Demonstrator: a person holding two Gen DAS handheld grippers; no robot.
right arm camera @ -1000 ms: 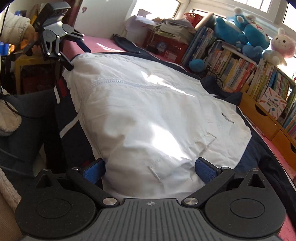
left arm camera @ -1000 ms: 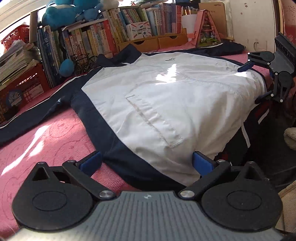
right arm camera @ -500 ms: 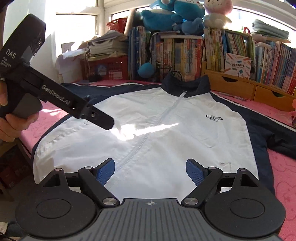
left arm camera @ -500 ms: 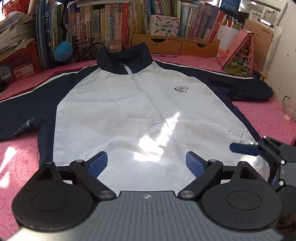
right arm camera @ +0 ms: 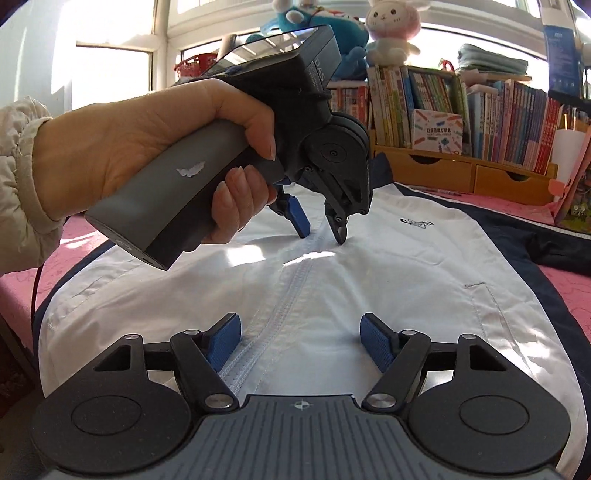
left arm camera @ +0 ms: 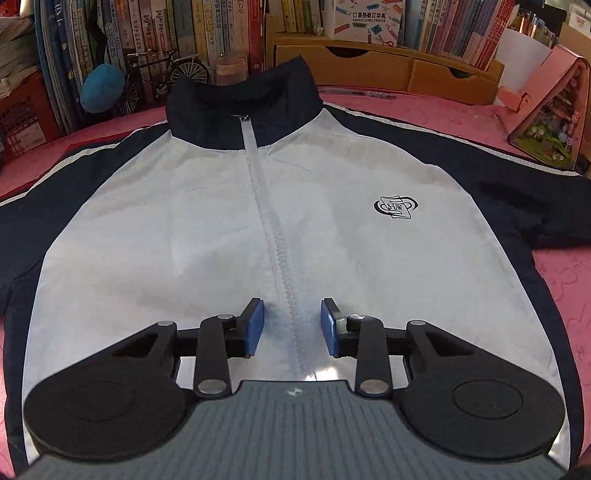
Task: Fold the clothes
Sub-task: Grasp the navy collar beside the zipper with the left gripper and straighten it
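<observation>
A white jacket [left arm camera: 184, 236] with navy sleeves and collar lies face up, zipped, on a pink cloth [left arm camera: 461, 114]. My left gripper [left arm camera: 291, 325] stands on its chest with the zipper line [left arm camera: 273, 236] running between the two blue pads [left arm camera: 255, 325]. The pads are drawn partway in, with a gap left between them. In the right wrist view a hand [right arm camera: 147, 147] holds the left gripper [right arm camera: 321, 232] tips down on the jacket [right arm camera: 424, 277]. My right gripper [right arm camera: 301, 343] is wide open low over the hem, the zipper near its left pad.
Books and wooden drawers [left arm camera: 369, 70] line the far edge. A pink toy house [left arm camera: 546, 107] stands at the back right, a model bicycle [left arm camera: 166, 74] and red baskets at the back left. Plush toys [right arm camera: 391, 29] sit on top of the books. The pink cloth [right arm camera: 565, 295] borders the jacket.
The left gripper has come forward to the jacket's middle and its pads have narrowed around the zipper. The right gripper has shifted left, and the hand with the left gripper now fills its view.
</observation>
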